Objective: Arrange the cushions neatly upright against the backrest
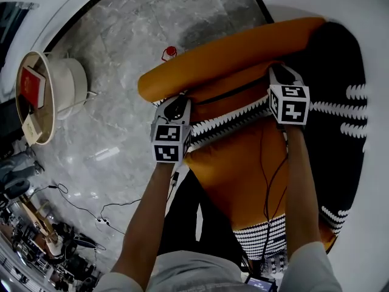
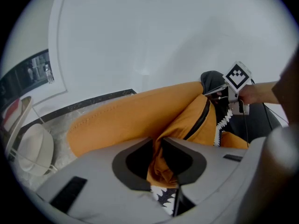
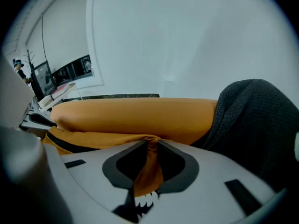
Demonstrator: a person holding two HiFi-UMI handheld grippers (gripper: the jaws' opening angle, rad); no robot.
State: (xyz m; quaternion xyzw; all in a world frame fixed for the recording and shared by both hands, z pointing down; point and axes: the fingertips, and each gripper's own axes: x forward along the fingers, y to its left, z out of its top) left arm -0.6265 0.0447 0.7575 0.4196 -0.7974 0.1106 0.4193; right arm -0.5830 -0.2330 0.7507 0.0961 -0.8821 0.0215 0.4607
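Beneath us lies a grey marble floor (image 1: 152, 23), and on it a sofa whose rounded orange backrest (image 1: 225, 56) runs across the top. A dark fabric (image 1: 340, 47) with white zigzag rows covers the sofa's right side. The orange cushion (image 1: 243, 169), edged in black-and-white zigzag trim, sits just in front of the backrest. To the left, a round white stand (image 1: 73, 81) with a raised rim holds a red book (image 1: 33, 85) and a pale card (image 1: 31, 126). Our left claw (image 2: 159, 158) is clamped on the cushion's upper left edge and our right claw (image 3: 150, 164) on its upper right edge, both drawn narrow onto bunched fabric.
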